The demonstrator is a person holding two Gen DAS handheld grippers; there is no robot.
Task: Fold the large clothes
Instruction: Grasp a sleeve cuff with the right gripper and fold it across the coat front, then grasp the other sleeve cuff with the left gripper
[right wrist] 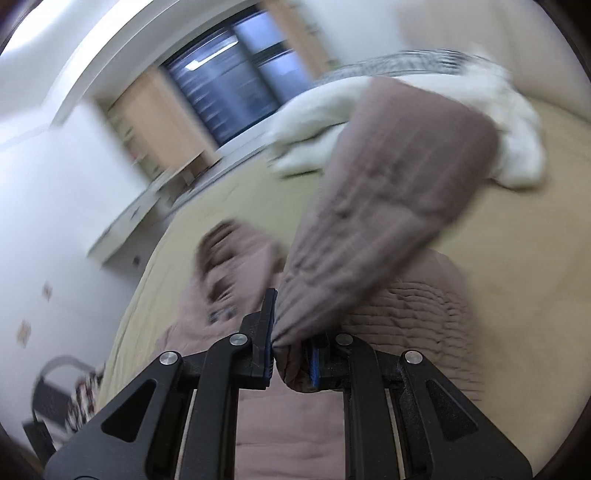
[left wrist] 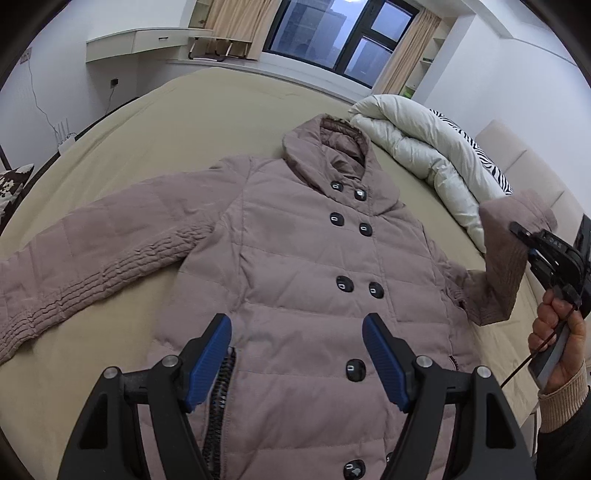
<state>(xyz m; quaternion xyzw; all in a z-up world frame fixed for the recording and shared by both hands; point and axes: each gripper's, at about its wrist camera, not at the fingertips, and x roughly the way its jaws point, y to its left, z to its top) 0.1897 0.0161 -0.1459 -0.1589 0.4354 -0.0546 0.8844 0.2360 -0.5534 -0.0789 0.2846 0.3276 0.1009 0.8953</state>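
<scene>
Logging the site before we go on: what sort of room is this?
A bedroom, most likely: the coat lies on a wide bed, a rolled white duvet beside it, and a curtained window behind.

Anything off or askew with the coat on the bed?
Nothing damaged. The coat lies buttoned and flat on the bed; only one sleeve stands up off it, because the right gripper is shut on its cuff.

Bare bed lay free from ten to twelve o'clock of the coat; a rolled duvet blocked two o'clock.
</scene>
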